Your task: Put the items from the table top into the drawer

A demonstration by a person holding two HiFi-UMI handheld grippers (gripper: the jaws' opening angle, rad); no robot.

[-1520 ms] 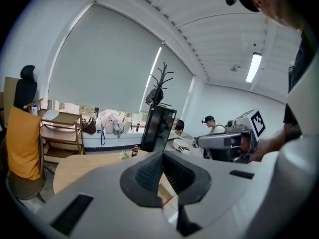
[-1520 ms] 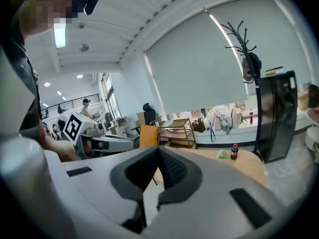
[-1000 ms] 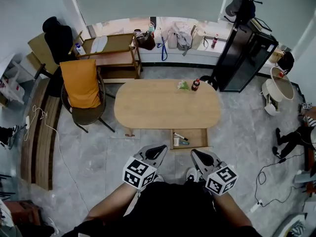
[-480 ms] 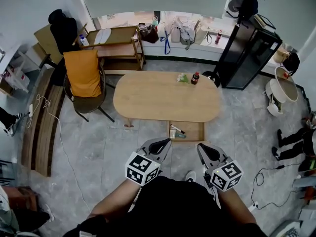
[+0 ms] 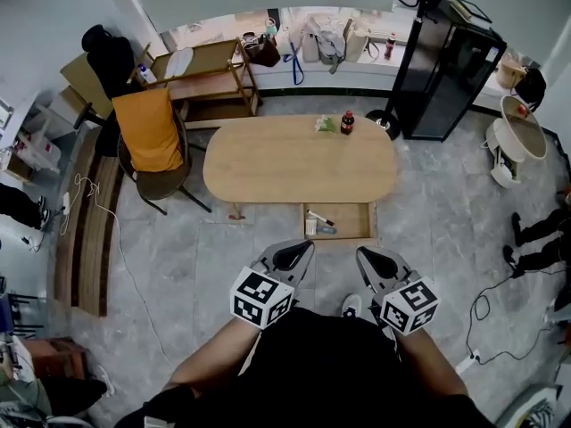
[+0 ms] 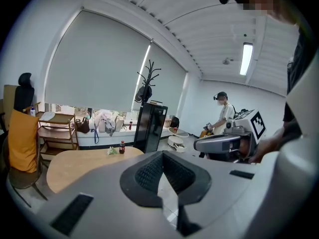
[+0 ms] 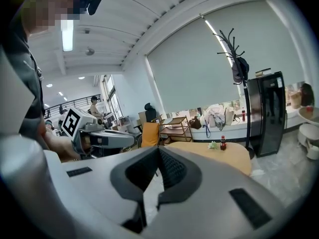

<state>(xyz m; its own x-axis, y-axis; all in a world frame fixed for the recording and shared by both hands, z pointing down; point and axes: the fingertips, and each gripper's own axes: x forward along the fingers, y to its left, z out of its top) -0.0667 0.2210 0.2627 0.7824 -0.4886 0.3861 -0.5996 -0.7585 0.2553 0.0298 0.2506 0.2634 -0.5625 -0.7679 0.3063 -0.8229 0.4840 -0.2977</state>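
Jaws closed on both sides: ribbed pads pressed together at the tips, nothing between them, as seen in each gripper view. Left gripper (image 5: 298, 249) and right gripper (image 5: 367, 256) held side by side, close before the body, over the grey floor (image 5: 223, 257). Both aimed toward the oval wooden counter (image 5: 268, 168), well apart from it.

On the far edge of the counter, right of the middle: small dark bottle (image 5: 347, 123) with red cap, upright. Just beside it, on its left, a small green and white item (image 5: 326, 125), too small to tell what.

Under the near edge of the counter, right of the middle: wooden drawer (image 5: 355, 226), pulled out toward the grippers. Inside, in its left part, a pen-like stick (image 5: 320, 219) lying slanted, with other small things next to it, not possible to make out.

Left of the counter, a chair (image 5: 150, 141) with orange cover. At far right, a tall black cabinet (image 5: 446, 56).
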